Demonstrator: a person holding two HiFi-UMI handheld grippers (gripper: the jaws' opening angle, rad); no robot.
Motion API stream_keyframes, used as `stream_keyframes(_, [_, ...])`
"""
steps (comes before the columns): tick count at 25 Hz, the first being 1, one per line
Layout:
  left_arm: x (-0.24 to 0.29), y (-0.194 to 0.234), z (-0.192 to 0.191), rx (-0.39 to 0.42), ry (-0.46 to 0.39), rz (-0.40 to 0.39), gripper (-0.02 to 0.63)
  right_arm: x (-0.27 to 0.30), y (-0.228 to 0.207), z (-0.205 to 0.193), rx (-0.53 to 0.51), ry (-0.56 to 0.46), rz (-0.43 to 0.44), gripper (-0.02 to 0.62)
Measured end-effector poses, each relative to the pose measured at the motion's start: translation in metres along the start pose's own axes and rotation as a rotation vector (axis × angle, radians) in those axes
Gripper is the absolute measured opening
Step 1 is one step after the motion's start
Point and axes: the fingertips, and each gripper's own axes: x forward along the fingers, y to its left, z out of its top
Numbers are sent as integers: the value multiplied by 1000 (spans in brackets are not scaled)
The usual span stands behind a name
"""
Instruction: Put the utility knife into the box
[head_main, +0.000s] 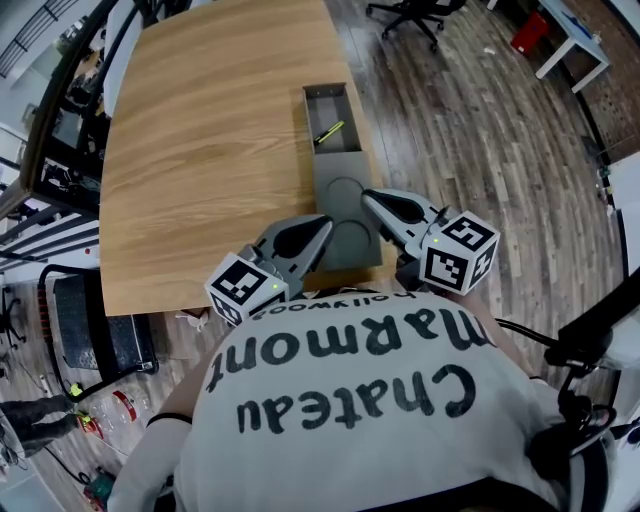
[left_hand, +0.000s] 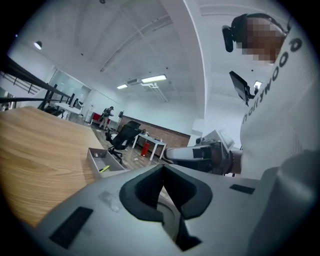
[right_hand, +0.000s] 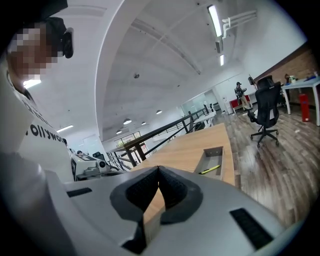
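The utility knife (head_main: 329, 132) is yellow, the box (head_main: 329, 90) grey, the table (head_main: 200, 150) pale wood-grain.

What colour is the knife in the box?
The knife is yellow; the head view shows it best.

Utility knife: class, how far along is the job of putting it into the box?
Done, it seems: the yellow utility knife lies inside the grey box on the table. In hand: nothing; the left tool and right tool are both shut and empty, near the person's shirt. Left: nothing that shows.
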Motion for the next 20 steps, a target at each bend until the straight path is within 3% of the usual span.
stream_keyframes(4, [3, -4, -6, 22, 22, 7, 6, -3, 2, -4, 3, -2, 13, 9])
stream_keyframes(14, [1, -6, -13, 35, 30, 25, 6, -3, 9, -10, -146, 53, 16, 9])
stream_keyframes(20, [1, -12, -12, 59, 39, 34, 6, -5, 9, -14, -138, 61, 20, 9])
